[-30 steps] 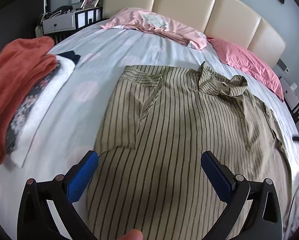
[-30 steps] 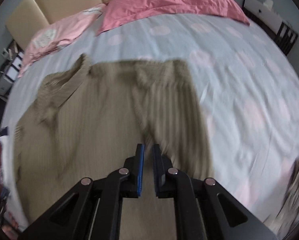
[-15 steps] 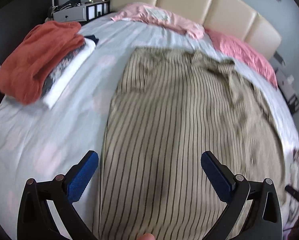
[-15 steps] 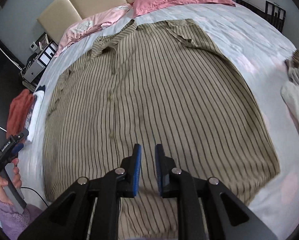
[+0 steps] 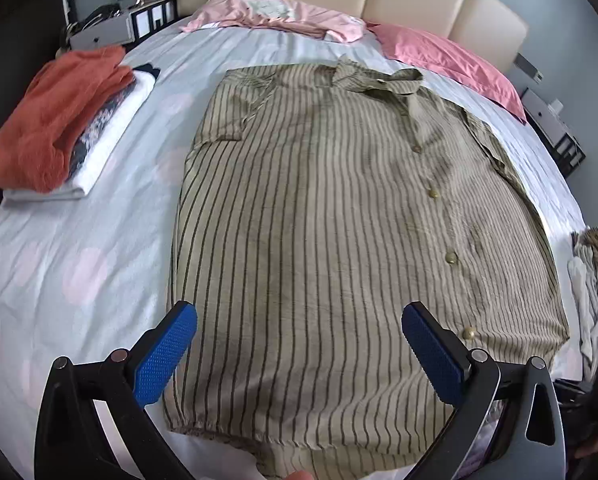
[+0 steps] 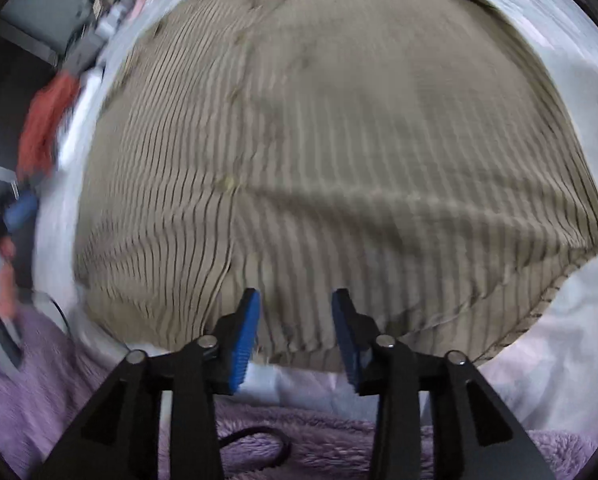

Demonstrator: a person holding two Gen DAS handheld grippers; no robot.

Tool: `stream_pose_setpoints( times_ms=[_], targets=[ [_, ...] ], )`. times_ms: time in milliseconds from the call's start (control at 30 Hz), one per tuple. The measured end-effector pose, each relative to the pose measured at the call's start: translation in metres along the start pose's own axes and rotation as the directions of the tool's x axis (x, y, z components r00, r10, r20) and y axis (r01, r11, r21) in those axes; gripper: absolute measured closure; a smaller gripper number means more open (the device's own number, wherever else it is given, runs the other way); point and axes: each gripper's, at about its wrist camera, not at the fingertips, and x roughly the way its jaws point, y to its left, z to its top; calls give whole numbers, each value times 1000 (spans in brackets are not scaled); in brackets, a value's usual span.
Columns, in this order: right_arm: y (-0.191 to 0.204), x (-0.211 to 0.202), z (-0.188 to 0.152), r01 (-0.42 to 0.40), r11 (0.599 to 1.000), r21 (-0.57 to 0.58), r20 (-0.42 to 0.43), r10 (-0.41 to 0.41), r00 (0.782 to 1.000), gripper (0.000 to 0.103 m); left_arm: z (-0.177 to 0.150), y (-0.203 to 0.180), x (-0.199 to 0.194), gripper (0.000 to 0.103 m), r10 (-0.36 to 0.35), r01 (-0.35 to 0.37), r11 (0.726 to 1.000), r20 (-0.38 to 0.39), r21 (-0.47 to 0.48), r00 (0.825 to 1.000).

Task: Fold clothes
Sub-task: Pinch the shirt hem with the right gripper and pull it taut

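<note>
An olive shirt with dark stripes (image 5: 339,220) lies flat and buttoned on the bed, collar toward the headboard, both short sleeves folded in. My left gripper (image 5: 299,344) hovers wide open above the shirt's lower left part, nothing between its blue pads. In the blurred right wrist view the same shirt (image 6: 319,152) fills the frame. My right gripper (image 6: 295,328) hangs over the shirt's bottom hem, its jaws opening, and the hem shows in the gap below them with no pad pressing on it.
A folded stack topped by an orange garment (image 5: 59,120) sits at the bed's left edge. Pink pillows (image 5: 439,56) lie by the beige headboard. Loose clothes (image 5: 591,264) pile at the right edge. A person's purple fleece sleeve (image 6: 279,440) is under the right gripper.
Both grippers pulled back from the sleeves toward the shirt's hem. The right gripper went from shut to partly open and sank close to the hem. The left stayed wide open.
</note>
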Motion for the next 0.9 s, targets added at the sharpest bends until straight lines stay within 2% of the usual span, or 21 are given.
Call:
stream_pose_setpoints(
  times_ms=[100, 200, 233, 267, 300, 400, 467, 533, 600, 667, 733, 800, 900],
  targets=[
    [28, 15, 0, 67, 992, -109, -70, -75, 995, 65, -1, -8, -15, 0, -10, 9, 1000, 19, 23, 1000],
    [45, 32, 0, 67, 986, -153, -144, -89, 986, 68, -1, -12, -30, 0, -24, 22, 999, 43, 36, 999],
    [47, 39, 0, 91, 982, -163, -162, -118, 980, 75, -2, -13, -33, 0, -23, 21, 999, 50, 36, 998],
    [50, 43, -1, 129, 975, -181, -170, -161, 972, 94, -1, -12, -35, 0, -30, 28, 999, 53, 29, 998],
    [51, 45, -2, 151, 970, -192, -170, -184, 968, 96, -1, -11, -38, 0, -36, 35, 999, 55, 22, 998],
    [47, 29, -4, 136, 974, -180, -132, -161, 978, 101, 0, -10, -48, 0, -63, 63, 998, 68, 1, 996],
    [36, 12, -4, 82, 987, -138, -112, -97, 989, 102, 2, -11, -55, 0, -84, 85, 996, 81, -12, 993],
    [28, 2, -6, -7, 993, -115, -116, -6, 993, 102, 3, -14, -58, 0, -121, 123, 992, 85, -21, 989],
    [19, -2, -7, -56, 994, -96, -116, 45, 992, 101, 6, -19, -57, 0, -161, 164, 986, 84, -27, 983],
    [6, -3, -5, -61, 996, -60, -84, 55, 995, 97, 5, -29, -52, 0, -157, 157, 988, 72, 8, 985],
    [-3, -7, -6, -34, 999, -27, -48, 33, 998, 94, 4, -38, -45, 0, -124, 121, 991, 58, 57, 991],
    [-5, -12, -5, -31, 999, -13, -20, 31, 999, 74, 3, -42, -40, 0, -115, 111, 991, 44, 78, 992],
    [6, -9, -4, -22, 997, -73, -36, 20, 999, 71, 4, -39, -31, 0, -138, 137, 989, 20, 58, 990]
  ],
)
